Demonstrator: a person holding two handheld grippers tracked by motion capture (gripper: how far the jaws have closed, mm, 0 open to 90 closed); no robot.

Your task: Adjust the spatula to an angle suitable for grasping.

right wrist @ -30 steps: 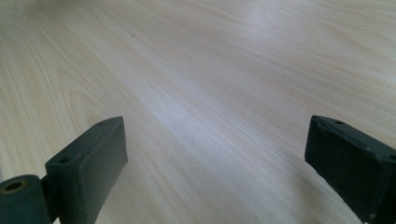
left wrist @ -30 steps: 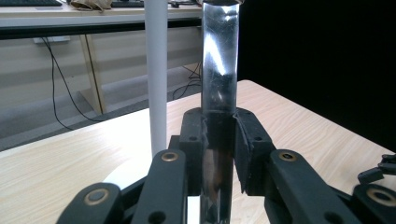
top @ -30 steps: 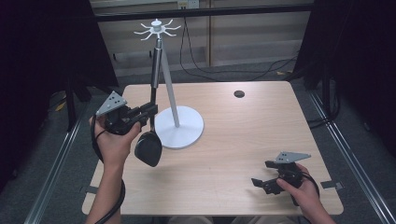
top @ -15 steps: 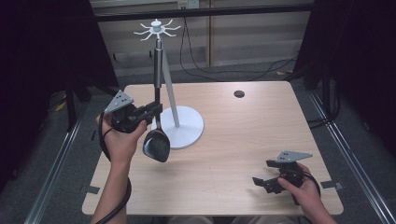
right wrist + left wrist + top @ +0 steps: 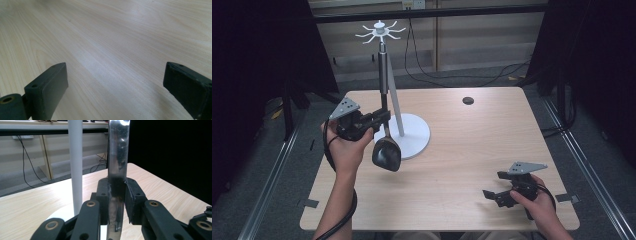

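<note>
left hand-held gripper (image 5: 379, 117) is hovering up over the left part of the bench (image 5: 472, 150), wrist cocked back, forearm coming up from the bottom edge with the cable looping round it. it's pointing off to the right toward the white stand (image 5: 398, 120). its jaws are sitting nearly closed and clamping the shiny metal handle of a ladle (image 5: 386, 150). in the left gripper view that handle (image 5: 118, 157) is running straight up between the two black pads, pinched on both sides, with the stand's white pole (image 5: 75, 165) just beside it on the left. from above, the ladle is hanging roughly upright, black bowl at the bottom, floating clear of the bench just in front of the stand's round base, handle reaching up alongside the pole toward the spoked hook ring up top.

right hand-held gripper (image 5: 497, 194) is parking low at the near right corner of the bench, hand wrapping it from behind, pointing left. its jaws are standing wide apart with nothing in them, and the right gripper view is just looking at bare wood grain between the pads (image 5: 48, 85).

bench is light wood with rounded corners, a small dark round cap (image 5: 468, 100) sitting near the far edge. room around it is going dark with black curtains at the sides, grey floor, and some cables (image 5: 452, 75) trailing along a pale wall unit at the back.
</note>
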